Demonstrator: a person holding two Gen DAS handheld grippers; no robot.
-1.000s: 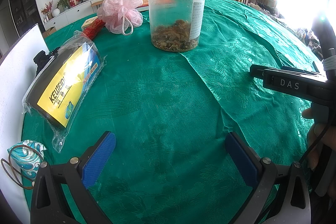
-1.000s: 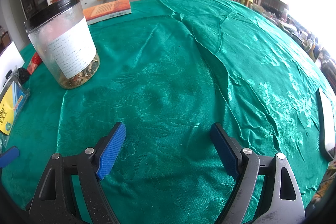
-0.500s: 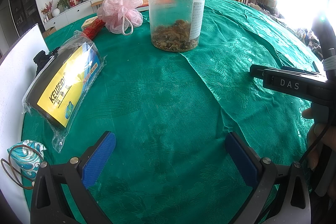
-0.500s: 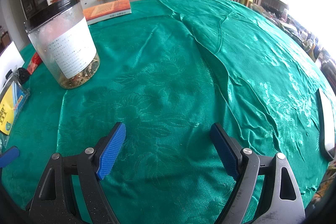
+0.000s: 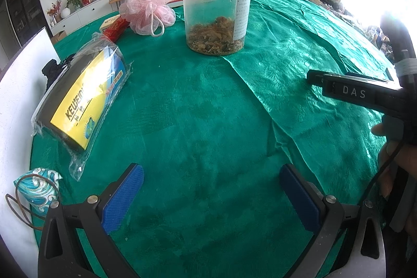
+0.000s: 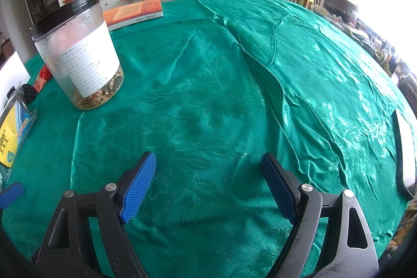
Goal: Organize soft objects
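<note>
Soft objects line the left edge of the green tablecloth (image 5: 208,108): a bagged sponge pack (image 5: 83,95), a pink mesh pouf (image 5: 148,9) toward the far edge, a small wave-print pouch (image 5: 36,186) at the near-left corner. We see the left gripper (image 5: 211,189) and right gripper (image 6: 208,181) both spread wide, gripping nothing.

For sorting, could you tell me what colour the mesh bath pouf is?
Pale pink, the bath pouf; clearest in the left wrist view.
</note>
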